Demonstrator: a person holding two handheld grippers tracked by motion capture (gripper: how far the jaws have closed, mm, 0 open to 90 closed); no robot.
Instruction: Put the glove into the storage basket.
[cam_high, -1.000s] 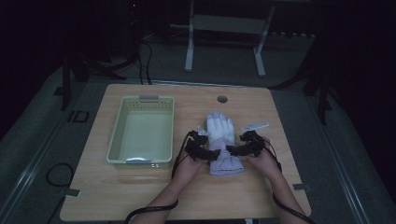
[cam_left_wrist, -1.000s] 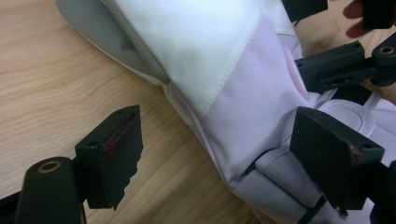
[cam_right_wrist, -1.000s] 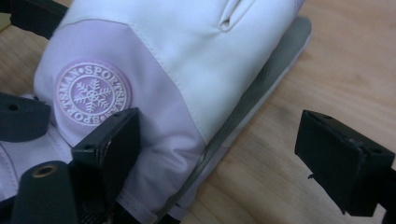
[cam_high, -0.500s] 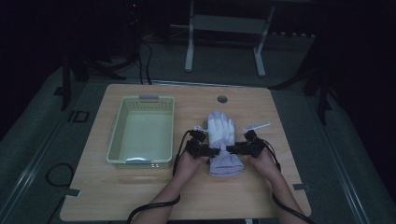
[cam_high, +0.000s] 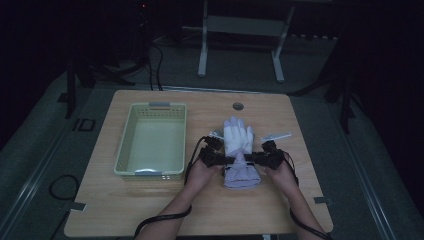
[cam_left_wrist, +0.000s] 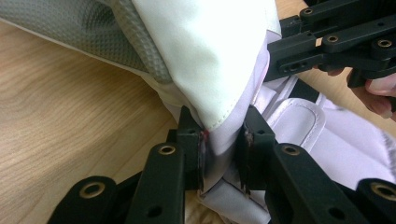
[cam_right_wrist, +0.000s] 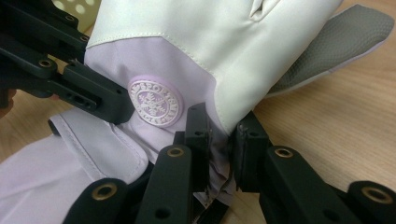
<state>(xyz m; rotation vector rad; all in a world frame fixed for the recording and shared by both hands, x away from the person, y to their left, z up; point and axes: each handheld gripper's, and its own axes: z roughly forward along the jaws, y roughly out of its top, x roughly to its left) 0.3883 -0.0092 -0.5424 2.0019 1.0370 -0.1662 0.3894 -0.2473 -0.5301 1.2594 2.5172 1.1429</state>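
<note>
White-and-lilac padded fabric ski glove (cam_high: 238, 152), long axis twelve-to-six; left gripper (cam_high: 222, 159) at nine, right gripper (cam_high: 251, 158) at three — both just closing, clenched on its wrist, equally near.

We worked in a dim lab: a lone wooden table (cam_high: 150, 210) on grey floor, cables (cam_high: 60, 187) and metal stands (cam_high: 240, 45) behind.

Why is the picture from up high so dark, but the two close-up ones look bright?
In the high view the room is dim; the table is the lit part, and the glove and basket look soft and small. In the left gripper view the glove fabric is bright and sharp, the nearest jaws blurry. In the right gripper view the snowflake badge is crisp.
</note>
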